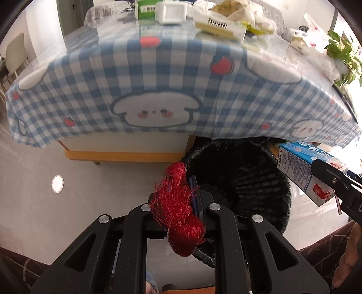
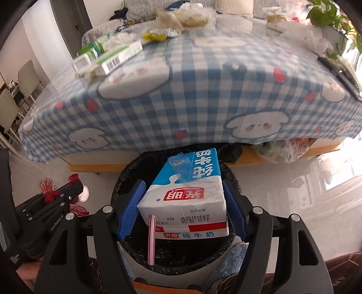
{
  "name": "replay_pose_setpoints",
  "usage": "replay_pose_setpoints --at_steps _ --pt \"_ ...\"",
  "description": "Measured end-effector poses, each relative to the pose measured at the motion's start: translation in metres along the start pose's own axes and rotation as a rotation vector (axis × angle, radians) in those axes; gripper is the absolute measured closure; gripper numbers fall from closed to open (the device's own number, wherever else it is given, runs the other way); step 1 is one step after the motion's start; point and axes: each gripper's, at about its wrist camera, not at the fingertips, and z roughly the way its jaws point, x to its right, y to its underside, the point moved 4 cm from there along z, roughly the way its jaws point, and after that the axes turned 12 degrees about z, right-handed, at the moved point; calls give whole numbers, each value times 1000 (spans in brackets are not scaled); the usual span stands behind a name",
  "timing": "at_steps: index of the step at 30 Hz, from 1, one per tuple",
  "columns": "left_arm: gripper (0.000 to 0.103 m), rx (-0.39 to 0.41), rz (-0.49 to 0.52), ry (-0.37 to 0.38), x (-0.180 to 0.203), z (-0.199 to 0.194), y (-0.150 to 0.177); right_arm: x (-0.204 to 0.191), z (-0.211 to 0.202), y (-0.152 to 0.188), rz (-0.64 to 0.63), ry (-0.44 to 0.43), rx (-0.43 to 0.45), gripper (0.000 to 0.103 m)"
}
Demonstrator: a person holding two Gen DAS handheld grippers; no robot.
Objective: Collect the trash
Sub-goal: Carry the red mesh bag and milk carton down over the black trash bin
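Note:
My left gripper (image 1: pixel 189 192) is shut on a red mesh net (image 1: pixel 178 210), held at the left rim of a black-lined trash bin (image 1: pixel 244 181). My right gripper (image 2: pixel 183 194) is shut on a blue and white milk carton (image 2: pixel 187 192) with a pink straw (image 2: pixel 151 239), held right over the bin's opening (image 2: pixel 126 181). The carton (image 1: pixel 303 169) and right gripper also show at the right in the left wrist view. The net (image 2: pixel 48 188) and left gripper (image 2: pixel 74 181) show at the left in the right wrist view.
A table with a blue checked cloth (image 1: pixel 158 74) stands behind the bin. On it lie boxes (image 2: pixel 113 56), wrappers (image 1: pixel 237 13) and plastic bags (image 2: pixel 312 36). A plant (image 1: pixel 341 52) stands at the right. Chairs (image 2: pixel 13 101) stand at the left. A bag (image 2: pixel 280 149) lies under the table.

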Motion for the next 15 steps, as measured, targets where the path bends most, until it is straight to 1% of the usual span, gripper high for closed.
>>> replay_pose_setpoints --at_steps 8,15 --pt "88 -36 -1 9 1 26 9 -5 40 14 -15 18 -71 37" --pt "88 -79 -6 -9 -4 46 23 -19 67 28 -53 36 -126 37"
